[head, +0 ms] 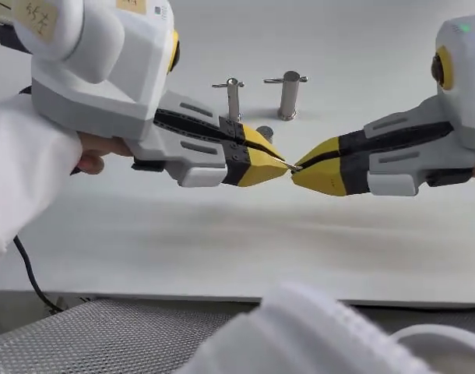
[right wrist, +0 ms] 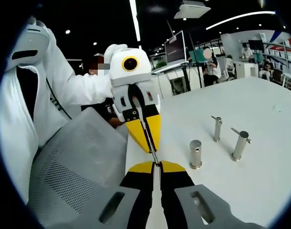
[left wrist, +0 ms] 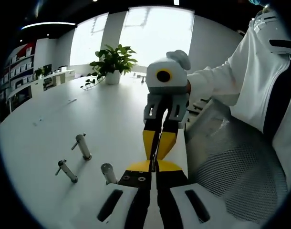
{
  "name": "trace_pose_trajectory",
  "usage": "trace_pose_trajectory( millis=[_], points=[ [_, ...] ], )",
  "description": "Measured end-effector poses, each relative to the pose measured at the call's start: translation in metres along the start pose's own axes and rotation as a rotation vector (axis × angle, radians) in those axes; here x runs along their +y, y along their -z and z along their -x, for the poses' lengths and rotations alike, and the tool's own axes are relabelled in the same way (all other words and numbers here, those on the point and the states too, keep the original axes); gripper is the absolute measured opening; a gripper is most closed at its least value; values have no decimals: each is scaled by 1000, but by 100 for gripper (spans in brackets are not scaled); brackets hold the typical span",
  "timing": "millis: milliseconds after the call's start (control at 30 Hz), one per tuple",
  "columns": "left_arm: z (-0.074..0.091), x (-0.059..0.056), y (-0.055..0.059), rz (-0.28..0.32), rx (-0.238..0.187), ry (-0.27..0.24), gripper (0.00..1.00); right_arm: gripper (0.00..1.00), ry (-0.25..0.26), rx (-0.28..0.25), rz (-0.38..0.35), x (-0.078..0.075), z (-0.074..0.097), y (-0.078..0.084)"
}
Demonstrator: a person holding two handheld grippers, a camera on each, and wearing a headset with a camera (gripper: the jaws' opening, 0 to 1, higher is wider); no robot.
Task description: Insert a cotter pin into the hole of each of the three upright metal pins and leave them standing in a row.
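Label atop left tongs, handwriting unreadable

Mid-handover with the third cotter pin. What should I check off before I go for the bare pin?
1. Cotter pin secured: ok. The left gripper and right gripper meet tip to tip, both shut on it.
2. Left far pin fitted: ok, a cotter pin crosses its top.
3. Right far pin fitted: ok, same.
4. Bare pin upright and free: ok. It has no cotter pin and nothing touches it.
5. Bare pin's hole facing the approach: cannot tell, no hole is visible.
6. Three in a row: not ok. The bare pin stands nearer the person than the other two.
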State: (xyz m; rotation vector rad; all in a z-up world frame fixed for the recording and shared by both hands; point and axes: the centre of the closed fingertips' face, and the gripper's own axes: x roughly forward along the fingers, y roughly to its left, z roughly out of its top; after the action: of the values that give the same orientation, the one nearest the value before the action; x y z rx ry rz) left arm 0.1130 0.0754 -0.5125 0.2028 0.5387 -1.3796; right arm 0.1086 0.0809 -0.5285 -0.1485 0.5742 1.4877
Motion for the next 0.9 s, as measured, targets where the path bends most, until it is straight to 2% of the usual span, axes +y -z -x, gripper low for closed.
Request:
trace_pose_trajectory(
  millis=[133, 200, 300, 500, 600, 700, 767, 833, 900],
  points=[
    [1, -1, 1, 3, -2, 5, 0, 0, 0, -2, 10, 0, 1, -1],
    [0, -2, 4, -10, 13, 7, 0, 0, -1, 2, 17, 0, 2, -1],
    [-1, 0, 6, -22, 19, 7, 0, 0, 4, 20, 52, 0, 3, 0],
    [-5, 0, 7, -44, 32, 8, 1, 0, 14, 46, 77, -1, 5, 2],
    [-6, 2, 8, -34, 33, -2, 1, 0, 25, 39, 65, -3, 6, 2],
    [-7, 7, 4, -62, 14, -31, 3, 0, 37, 34, 68, -5, 7, 1],
    [-6, 15, 2, -94, 7, -56, 12, 0, 82, 44, 97, -14, 9, 1],
    [-4, 24, -2, -116, -10, -94, 28, 0, 109, 51, 102, -21, 11, 2],
    [-1, 33, 1, -139, 15, -127, 36, 0, 131, 44, 94, -28, 13, 0]
  ],
)
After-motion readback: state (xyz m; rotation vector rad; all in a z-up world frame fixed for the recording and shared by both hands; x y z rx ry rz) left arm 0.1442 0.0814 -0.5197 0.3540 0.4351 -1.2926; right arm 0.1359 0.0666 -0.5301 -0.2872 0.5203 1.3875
